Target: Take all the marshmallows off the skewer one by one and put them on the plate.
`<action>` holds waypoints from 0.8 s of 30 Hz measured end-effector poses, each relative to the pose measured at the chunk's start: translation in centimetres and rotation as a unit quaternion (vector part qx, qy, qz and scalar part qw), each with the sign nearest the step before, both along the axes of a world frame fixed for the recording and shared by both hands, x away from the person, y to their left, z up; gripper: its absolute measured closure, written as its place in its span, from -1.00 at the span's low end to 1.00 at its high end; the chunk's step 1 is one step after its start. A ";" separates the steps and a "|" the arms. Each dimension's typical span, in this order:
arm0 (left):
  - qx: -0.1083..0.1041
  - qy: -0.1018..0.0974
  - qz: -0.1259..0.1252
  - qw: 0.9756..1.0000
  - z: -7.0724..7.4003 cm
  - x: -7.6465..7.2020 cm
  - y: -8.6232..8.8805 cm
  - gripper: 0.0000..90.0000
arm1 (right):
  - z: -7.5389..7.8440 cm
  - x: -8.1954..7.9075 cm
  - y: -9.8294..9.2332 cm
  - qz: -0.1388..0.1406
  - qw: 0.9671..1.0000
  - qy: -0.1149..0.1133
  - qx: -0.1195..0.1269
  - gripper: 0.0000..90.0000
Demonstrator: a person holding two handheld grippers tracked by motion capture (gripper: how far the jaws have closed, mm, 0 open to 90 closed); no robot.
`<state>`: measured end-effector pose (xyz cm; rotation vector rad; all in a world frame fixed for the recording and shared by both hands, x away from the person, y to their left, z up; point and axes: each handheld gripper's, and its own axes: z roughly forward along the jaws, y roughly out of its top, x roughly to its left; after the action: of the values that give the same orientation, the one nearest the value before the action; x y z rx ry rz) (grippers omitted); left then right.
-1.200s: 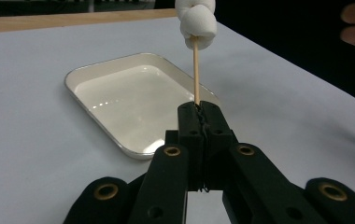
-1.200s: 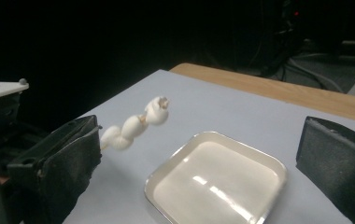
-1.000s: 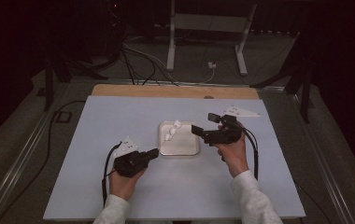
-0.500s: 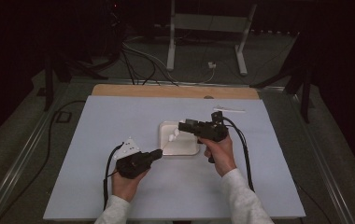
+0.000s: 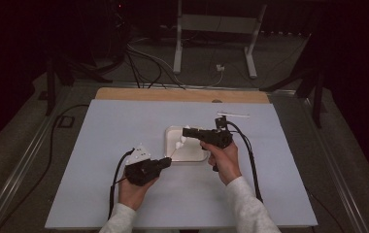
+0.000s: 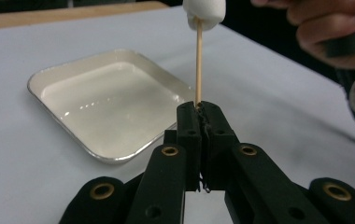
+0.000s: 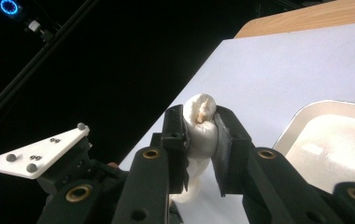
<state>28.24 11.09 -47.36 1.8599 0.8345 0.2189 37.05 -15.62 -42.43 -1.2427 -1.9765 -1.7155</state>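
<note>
High view: two grippers, one tray, one stick, marshmallows bunched so the count is unclear. The left gripper [image 5: 165,162] sits low on the white table [image 5: 100,145], just off the near left corner of the tray [image 5: 192,154], with a thin stick [image 5: 173,153] rising from its tips toward the marshmallow [image 5: 179,143]. The right gripper [image 5: 186,132] is over the tray, tips at that same white lump. One white strip [image 5: 232,115] lies beyond the right hand [image 5: 224,158].

Left gripper view: the jaws are pressed together on the bottom end of the stick [image 6: 198,65], which stands straight up from between the tips. One marshmallow [image 6: 203,13] sits on the stick's top end, well above the fingers [image 6: 189,126]. The tray [image 6: 63,74] lies empty, just past the tips to the left. The other hand [image 6: 330,32] is at upper right.

Right gripper view: the jaws are narrowed on a marshmallow [image 7: 201,128], squeezed between the pads [image 7: 173,135], with the stick's tip poking out its top. More white bulges below the pads, possibly a second one; cannot tell. The left gripper's white marker plate [image 7: 35,151] is at lower left, and a tray corner [image 7: 306,116] lies right of the fingers.
</note>
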 end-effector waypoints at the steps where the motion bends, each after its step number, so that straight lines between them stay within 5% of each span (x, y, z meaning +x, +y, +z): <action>1: 0.004 0.000 0.000 1.000 -0.1 0.0 -0.1 0.97 | 0.0 0.0 0.0 0.001 1.000 -0.003 -0.003 0.70; 9: 0.035 -0.007 0.005 0.999 0.1 -0.2 -0.6 1.00 | 0.2 -0.2 0.1 -0.001 1.000 -0.013 -0.011 0.71; 24: 0.057 -0.014 0.009 0.998 -0.5 -0.2 -0.5 1.00 | 0.7 0.0 -0.5 -0.031 0.999 0.001 -0.011 0.74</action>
<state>28.05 10.61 -47.82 1.9520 0.8354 0.3102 37.02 -16.11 -41.76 -1.3252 -1.9806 -1.7241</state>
